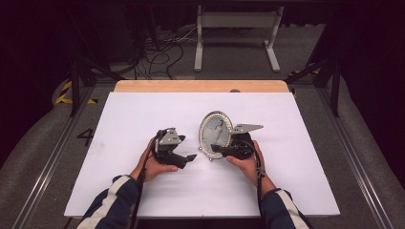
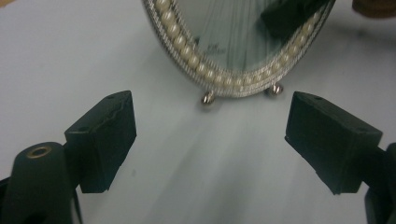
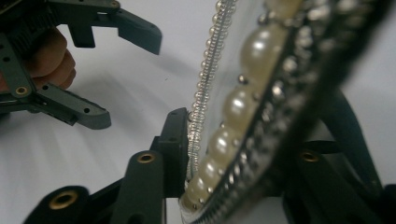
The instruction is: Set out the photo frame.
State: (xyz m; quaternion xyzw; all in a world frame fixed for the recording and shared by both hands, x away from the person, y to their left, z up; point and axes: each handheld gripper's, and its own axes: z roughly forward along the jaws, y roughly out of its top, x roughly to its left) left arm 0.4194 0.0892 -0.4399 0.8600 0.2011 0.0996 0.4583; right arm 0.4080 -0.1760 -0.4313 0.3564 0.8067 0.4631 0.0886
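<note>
Oval pearl-rimmed mirror (image 1: pixel 216 134): upright on white tabletop (image 1: pixel 143 114), long axis vertical; rim between right tongs (image 3: pixel 219 154), pad touching. Left tongs (image 1: pixel 184 160) just beside, agape, empty.

A silver, pearl-rimmed oval mirror (image 1: pixel 215 134) stands on a white table (image 1: pixel 143 114).

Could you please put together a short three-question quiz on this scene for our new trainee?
1. True or false: the left gripper has its jaws closed on the oval frame.
2. Which gripper has the frame's pearl-edged rim between its jaws?
A. left
B. right gripper
C. neither
3. Fill in: the frame stands upright on small round metal ____ on the white board.

Key: 1 false, its jaws stand open and apart from the frame; 2 B; 3 feet.
</note>
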